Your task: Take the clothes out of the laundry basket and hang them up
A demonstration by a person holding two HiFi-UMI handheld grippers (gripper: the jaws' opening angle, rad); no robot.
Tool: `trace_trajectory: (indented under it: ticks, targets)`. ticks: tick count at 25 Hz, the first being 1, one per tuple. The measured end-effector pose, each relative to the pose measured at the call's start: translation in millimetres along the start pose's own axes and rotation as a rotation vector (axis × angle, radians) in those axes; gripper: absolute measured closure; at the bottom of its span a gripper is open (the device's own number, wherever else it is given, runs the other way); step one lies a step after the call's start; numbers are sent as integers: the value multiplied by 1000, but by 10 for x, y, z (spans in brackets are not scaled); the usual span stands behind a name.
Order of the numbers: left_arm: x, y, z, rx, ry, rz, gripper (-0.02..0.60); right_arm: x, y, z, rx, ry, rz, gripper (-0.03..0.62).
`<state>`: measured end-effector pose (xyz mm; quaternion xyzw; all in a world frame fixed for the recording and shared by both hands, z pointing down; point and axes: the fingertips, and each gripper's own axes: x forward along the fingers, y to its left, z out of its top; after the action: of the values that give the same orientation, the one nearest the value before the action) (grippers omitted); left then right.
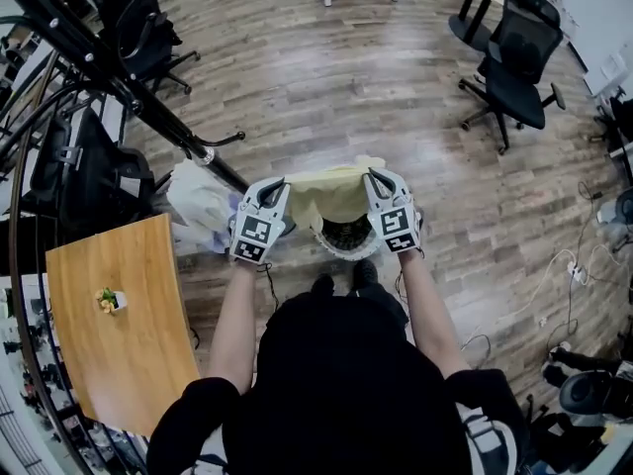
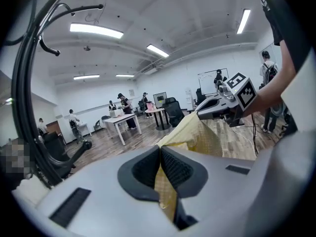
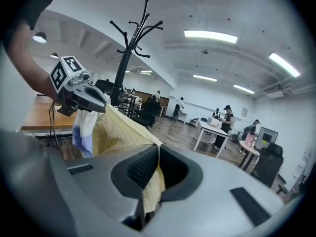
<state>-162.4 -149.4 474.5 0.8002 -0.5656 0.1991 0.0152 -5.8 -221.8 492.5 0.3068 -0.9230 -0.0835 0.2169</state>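
One yellow cloth (image 1: 331,194) — long axis sideways | clamped: left gripper (image 1: 275,188), right gripper (image 1: 378,178)

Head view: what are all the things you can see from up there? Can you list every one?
yellow garment: one, pale yellow, stretched between the two grippers
laundry basket: one, white rim, on the floor under the yellow garment
coat rack: one, black, upper left
white and blue garment: one, beside the coat rack
wooden table: one, light brown, lower left
plant pot: one, white, on the wooden table
office chair: one clear, black, upper right; darker ones at left hard to count
cables: several, pale, floor at right
left gripper: one, grey, shut on the yellow garment
right gripper: one, grey, shut on the yellow garment
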Motion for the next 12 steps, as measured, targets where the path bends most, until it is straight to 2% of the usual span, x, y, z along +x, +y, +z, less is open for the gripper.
trace_trajectory:
  ticks: [12]
  targets:
    - [-414, 392, 517, -20, -23, 343, 555, 488, -191, 937, -144, -218, 215, 576]
